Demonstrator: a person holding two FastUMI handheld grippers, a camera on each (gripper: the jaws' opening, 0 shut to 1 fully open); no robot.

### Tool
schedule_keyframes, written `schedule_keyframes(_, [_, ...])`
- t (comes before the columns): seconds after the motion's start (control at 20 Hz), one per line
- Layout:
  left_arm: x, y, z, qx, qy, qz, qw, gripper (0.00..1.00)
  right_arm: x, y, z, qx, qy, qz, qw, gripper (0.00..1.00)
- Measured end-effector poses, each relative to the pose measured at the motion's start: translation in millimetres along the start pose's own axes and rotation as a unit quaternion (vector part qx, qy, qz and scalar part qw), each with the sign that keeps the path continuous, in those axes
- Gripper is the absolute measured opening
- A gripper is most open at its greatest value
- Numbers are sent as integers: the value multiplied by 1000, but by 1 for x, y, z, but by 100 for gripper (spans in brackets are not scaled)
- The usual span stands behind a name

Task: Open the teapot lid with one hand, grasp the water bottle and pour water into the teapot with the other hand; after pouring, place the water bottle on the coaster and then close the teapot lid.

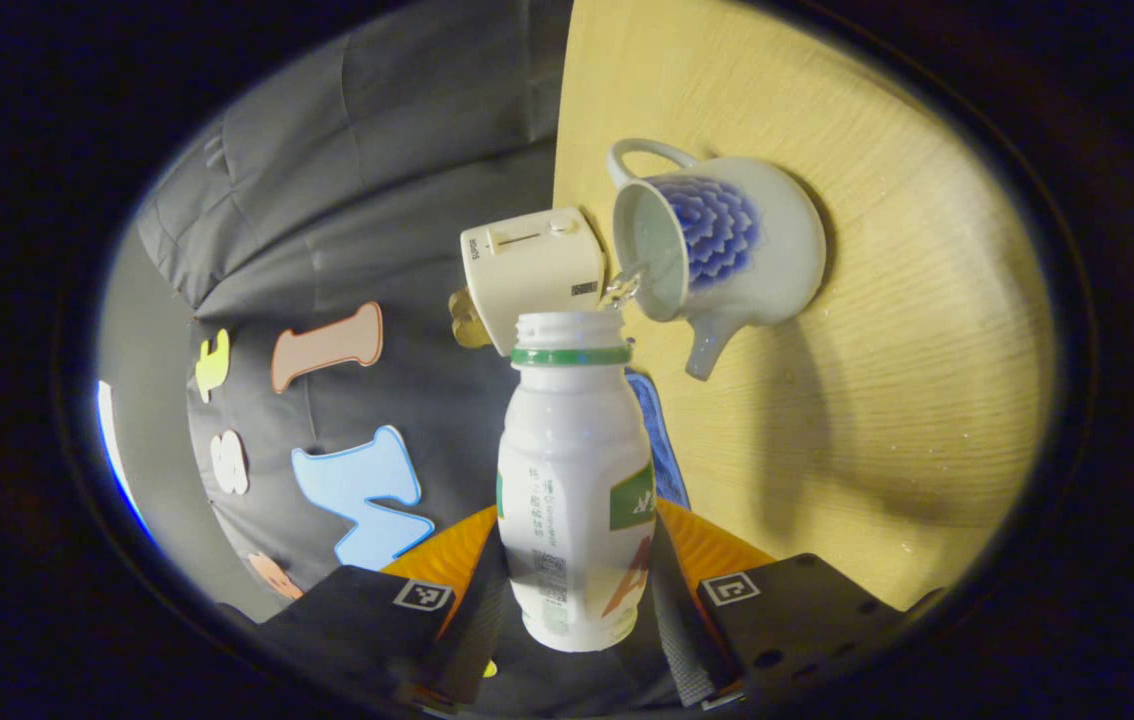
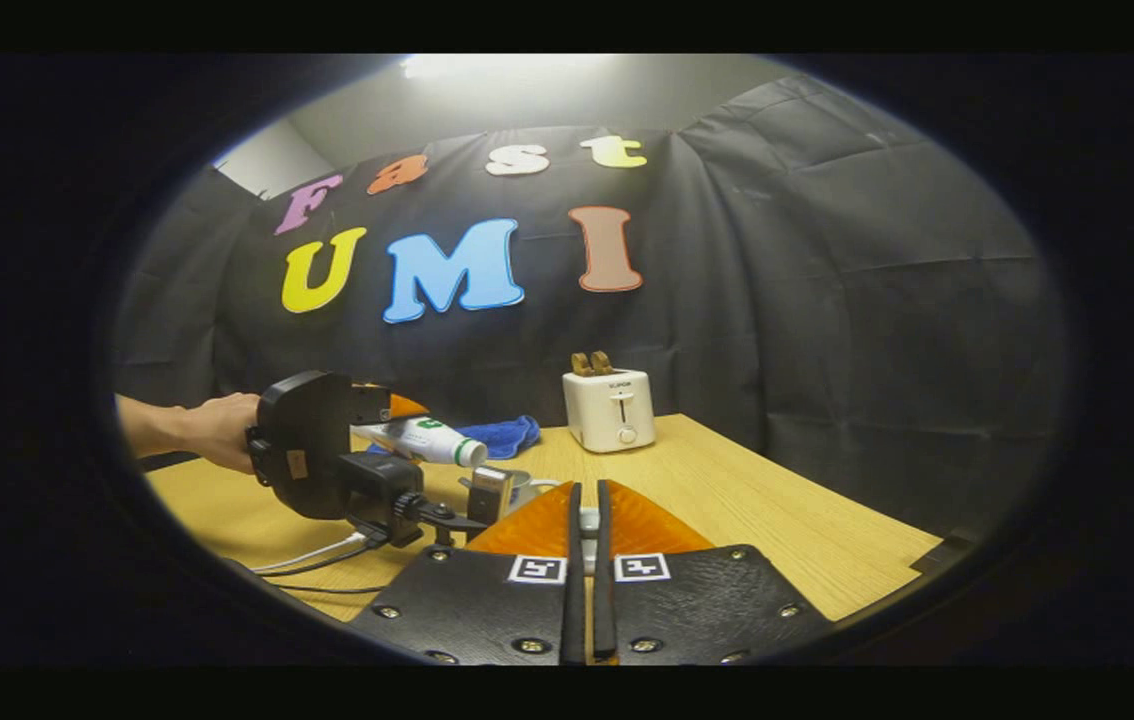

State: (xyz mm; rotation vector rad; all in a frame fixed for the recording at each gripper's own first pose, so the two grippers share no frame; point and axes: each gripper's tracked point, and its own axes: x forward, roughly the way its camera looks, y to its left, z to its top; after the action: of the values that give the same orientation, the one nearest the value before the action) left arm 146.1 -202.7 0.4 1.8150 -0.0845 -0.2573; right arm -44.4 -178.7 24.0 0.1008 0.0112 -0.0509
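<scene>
My left gripper (image 1: 577, 520) is shut on a white water bottle (image 1: 572, 450) with a green neck ring. The bottle is uncapped and tipped toward the teapot (image 1: 737, 240), which is white with a blue pattern and has an open mouth. A thin stream of water (image 1: 622, 285) runs from the bottle's lip into it. In the right gripper view, a hand holds that gripper (image 2: 407, 420) with the tilted bottle (image 2: 432, 440) over the teapot's rim (image 2: 527, 488). My right gripper (image 2: 587, 495) is nearly closed on a small white piece, apparently the teapot lid (image 2: 587, 520), most of it hidden.
A white toaster (image 2: 610, 408) with bread in its slots stands at the back of the wooden table (image 2: 777, 510). A blue cloth (image 2: 507, 435) lies left of it, behind the teapot. Cables (image 2: 317, 555) trail over the table's near left.
</scene>
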Motion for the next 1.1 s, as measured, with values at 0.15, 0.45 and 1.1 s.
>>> schedule_keyframes(0.15, [-1, 2, 2, 6, -1, 1, 1000, 76, 1, 0, 0, -2, 1, 0, 1000, 3])
schedule_keyframes(0.45, [-1, 7, 1, 29, 2, 9, 1000, 76, -1, 3, 1, -2, 0, 5, 1000, 3])
schedule_keyframes(1.1, [-2, 16, 4, 65, -1, 16, 998, 76, -1, 3, 2, -6, 0, 6, 1000, 3])
